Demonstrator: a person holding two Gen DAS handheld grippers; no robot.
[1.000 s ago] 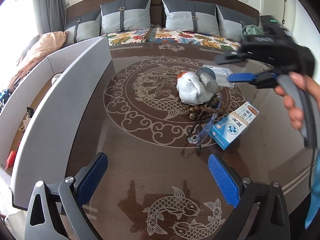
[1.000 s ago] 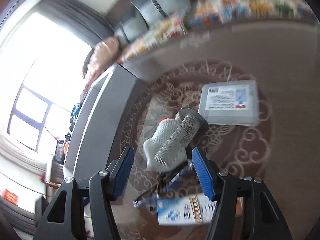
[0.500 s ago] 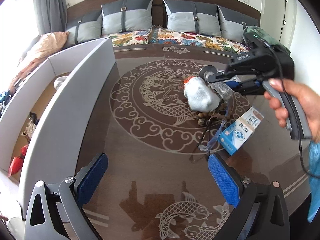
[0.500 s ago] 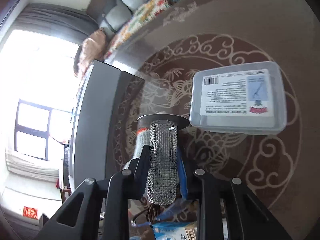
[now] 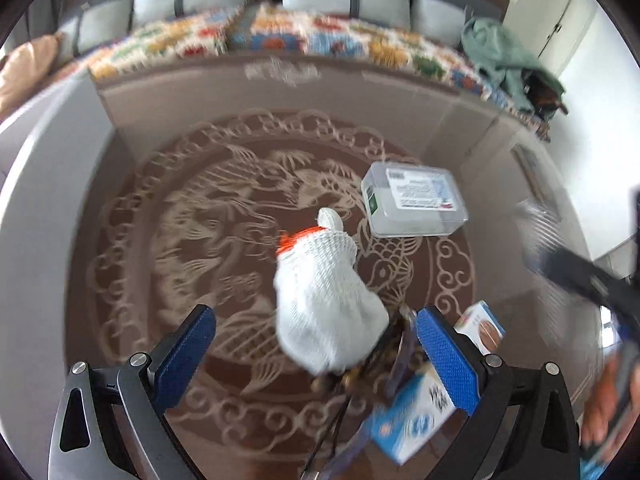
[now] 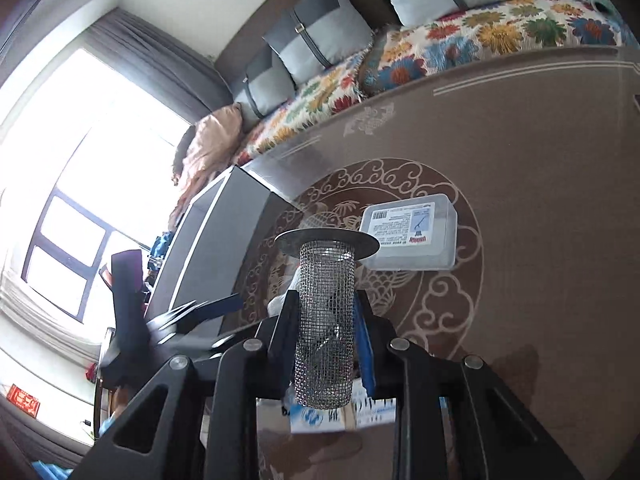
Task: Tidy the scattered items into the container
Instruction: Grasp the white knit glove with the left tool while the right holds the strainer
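Observation:
My right gripper (image 6: pixel 325 316) is shut on a metal mesh strainer (image 6: pixel 326 320) and holds it upright above the table. My left gripper (image 5: pixel 316 344) is open, with its pads either side of a white knitted glove (image 5: pixel 324 300) with an orange cuff. A blue and white medicine box (image 5: pixel 416 420), a string of wooden beads (image 5: pixel 352 378) and blue-framed glasses lie under the left gripper's right finger. A clear plastic box (image 5: pixel 414 204) with a label lies beyond the glove; it also shows in the right wrist view (image 6: pixel 412 234). The grey container (image 6: pixel 212 256) stands at the left.
The brown table (image 5: pixel 160 208) has a dragon and fish pattern. A sofa with a floral cover (image 5: pixel 280 36) and grey cushions runs along the far edge. A green cloth (image 5: pixel 504 60) lies at the sofa's right end. The right hand and gripper blur past at far right (image 5: pixel 580 280).
My left gripper has moved forward and right until its pads flank the glove. My right gripper, shut on the strainer, has lifted it off the pile and up.

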